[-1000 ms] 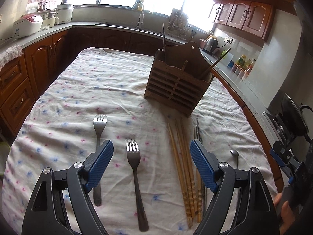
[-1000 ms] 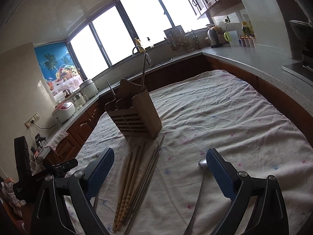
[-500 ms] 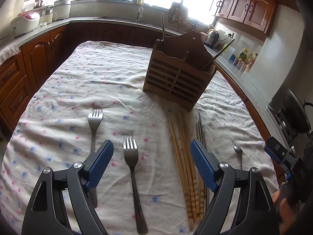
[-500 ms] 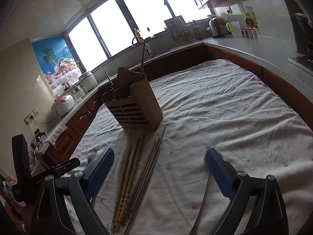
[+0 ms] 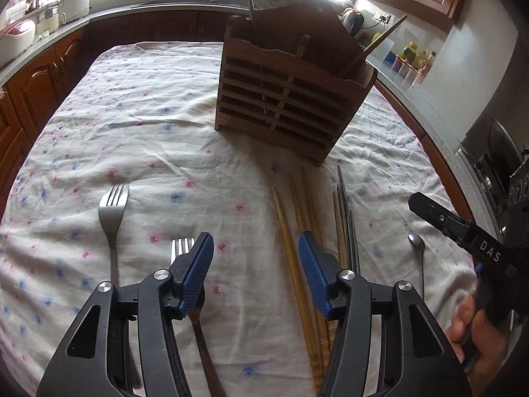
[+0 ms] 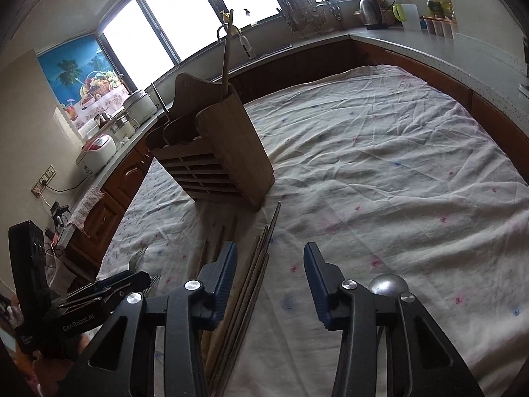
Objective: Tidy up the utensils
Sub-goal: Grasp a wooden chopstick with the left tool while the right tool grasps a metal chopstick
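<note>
In the left wrist view, our left gripper (image 5: 254, 274) hangs over the cloth-covered surface (image 5: 165, 139), fingers (image 5: 198, 274) closing on nothing, between a fork (image 5: 180, 248) and wooden chopsticks (image 5: 291, 238). In the right wrist view, our right gripper (image 6: 269, 284) is closing beside metal chopsticks (image 6: 261, 258), its fingers (image 6: 315, 281) empty; the utensil holder (image 6: 215, 162) stands beyond.

The left gripper (image 5: 254, 258), jaws closing on nothing, hangs over the flowered white tablecloth (image 5: 158, 125) between a steel fork (image 5: 180, 248) (partly hidden) and pale wooden chopsticks (image 5: 291, 231).

Two forks (image 5: 112, 211), one spoon (image 5: 417, 243), one wooden holder (image 5: 291, 99).
</note>
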Action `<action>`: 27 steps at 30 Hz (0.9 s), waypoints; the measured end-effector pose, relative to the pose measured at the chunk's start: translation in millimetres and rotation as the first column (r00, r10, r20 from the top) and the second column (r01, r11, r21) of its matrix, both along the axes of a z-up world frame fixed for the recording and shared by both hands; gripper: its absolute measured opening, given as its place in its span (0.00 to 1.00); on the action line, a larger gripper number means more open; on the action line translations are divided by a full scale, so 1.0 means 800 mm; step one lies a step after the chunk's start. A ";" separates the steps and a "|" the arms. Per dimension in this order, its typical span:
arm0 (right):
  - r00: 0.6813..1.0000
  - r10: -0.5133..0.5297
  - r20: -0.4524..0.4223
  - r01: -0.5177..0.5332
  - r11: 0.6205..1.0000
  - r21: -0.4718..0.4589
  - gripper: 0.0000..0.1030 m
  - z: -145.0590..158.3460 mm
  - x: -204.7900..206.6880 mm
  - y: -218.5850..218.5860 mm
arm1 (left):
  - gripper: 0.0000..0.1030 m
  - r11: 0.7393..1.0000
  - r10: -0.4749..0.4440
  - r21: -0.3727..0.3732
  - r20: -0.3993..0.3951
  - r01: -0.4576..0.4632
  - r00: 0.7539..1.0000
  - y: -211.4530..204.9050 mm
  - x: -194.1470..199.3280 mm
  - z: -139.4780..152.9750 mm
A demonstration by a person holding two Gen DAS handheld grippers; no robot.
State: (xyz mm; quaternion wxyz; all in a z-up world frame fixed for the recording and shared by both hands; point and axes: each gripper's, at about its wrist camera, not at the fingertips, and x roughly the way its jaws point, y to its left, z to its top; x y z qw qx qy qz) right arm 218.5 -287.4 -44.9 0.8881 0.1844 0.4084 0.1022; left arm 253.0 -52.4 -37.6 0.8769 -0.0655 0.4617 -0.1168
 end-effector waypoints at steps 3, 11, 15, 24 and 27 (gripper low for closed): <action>1.000 0.011 -0.029 -0.011 1.000 0.000 0.35 -0.010 0.023 0.006 | 0.46 1.000 -0.017 0.005 -0.024 0.018 1.000 -0.009 0.015 -0.007; 0.992 0.037 -0.119 -0.038 0.999 -0.007 0.19 -0.046 0.085 0.022 | 0.36 0.999 -0.045 -0.006 -0.074 0.045 0.996 -0.023 0.048 -0.021; 0.990 0.039 -0.136 -0.042 0.999 -0.021 0.14 -0.057 0.102 0.031 | 0.30 0.998 -0.063 -0.004 -0.089 0.062 0.994 -0.031 0.057 -0.028; 0.987 0.043 -0.157 -0.064 0.989 -0.134 0.05 -0.068 0.125 0.052 | 0.26 0.996 -0.079 0.024 -0.110 0.082 0.991 -0.049 0.069 -0.043; 0.988 0.056 -0.145 -0.082 0.981 -0.178 0.06 -0.068 0.125 0.059 | 0.21 0.994 -0.087 0.063 -0.099 0.093 0.991 -0.058 0.071 -0.044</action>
